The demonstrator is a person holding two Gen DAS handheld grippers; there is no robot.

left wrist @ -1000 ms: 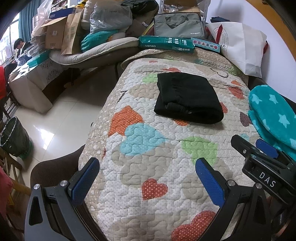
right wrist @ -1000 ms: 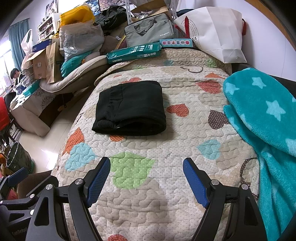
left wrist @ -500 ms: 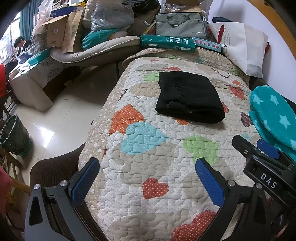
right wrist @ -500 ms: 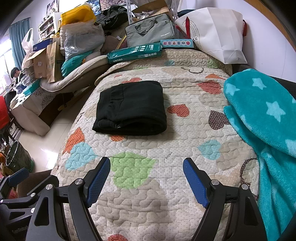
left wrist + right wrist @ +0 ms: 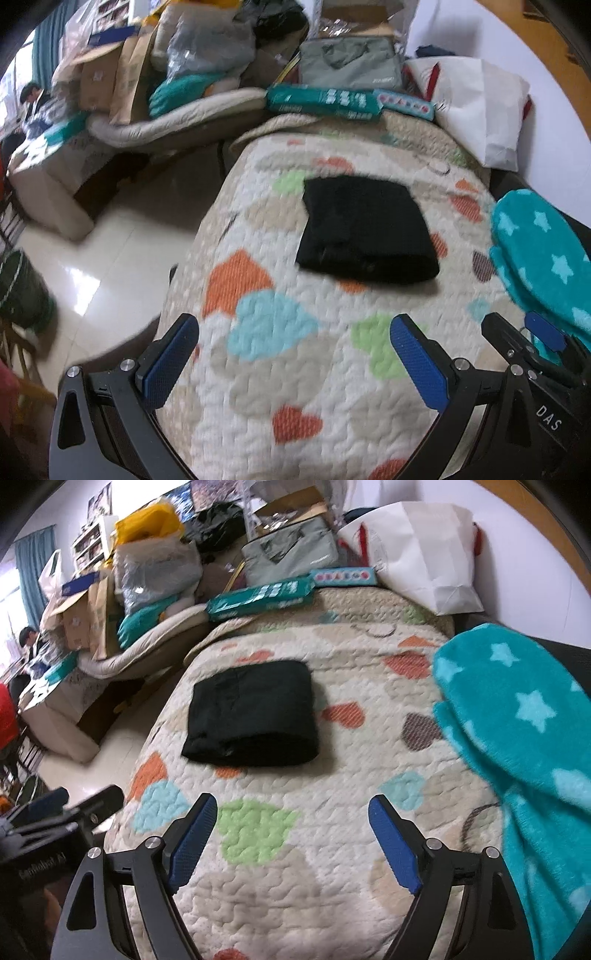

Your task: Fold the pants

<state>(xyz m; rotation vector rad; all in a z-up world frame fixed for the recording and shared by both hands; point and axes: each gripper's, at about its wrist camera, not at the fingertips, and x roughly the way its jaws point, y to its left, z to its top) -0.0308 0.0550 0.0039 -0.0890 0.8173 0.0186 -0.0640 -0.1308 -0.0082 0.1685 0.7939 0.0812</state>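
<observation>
**Pants folded on quilt, both grippers clear**

Pants (image 5: 365, 230) (image 5: 253, 714): black, folded into a compact rectangle, lying flat on the heart-print quilt (image 5: 295, 369) (image 5: 295, 867). The thick rolled fold faces the cameras.

Left gripper (image 5: 295, 362): fingers (image 5: 171, 360) spread wide, holding nothing. The pants lie ahead of the fingertips, closer to the right finger's line than the left, well apart from both. An orange heart and a light-blue heart sit on the quilt between the left fingertip and the pants.

Right gripper (image 5: 293, 840): fingers (image 5: 393, 845) spread wide, holding nothing. The pants lie ahead of the fingertips, toward the left finger's side, well apart. A green patch lies just ahead of the gap between the fingers.

Blanket (image 5: 543, 254) (image 5: 524, 746): teal with pale stars, lying on the quilt outside the right finger in both views, apart from the pants.

Each wrist view catches part of the other gripper at its edge: the right one beyond the left gripper's right finger, the left one beyond the right gripper's left finger.

Both views show motion blur.
</observation>
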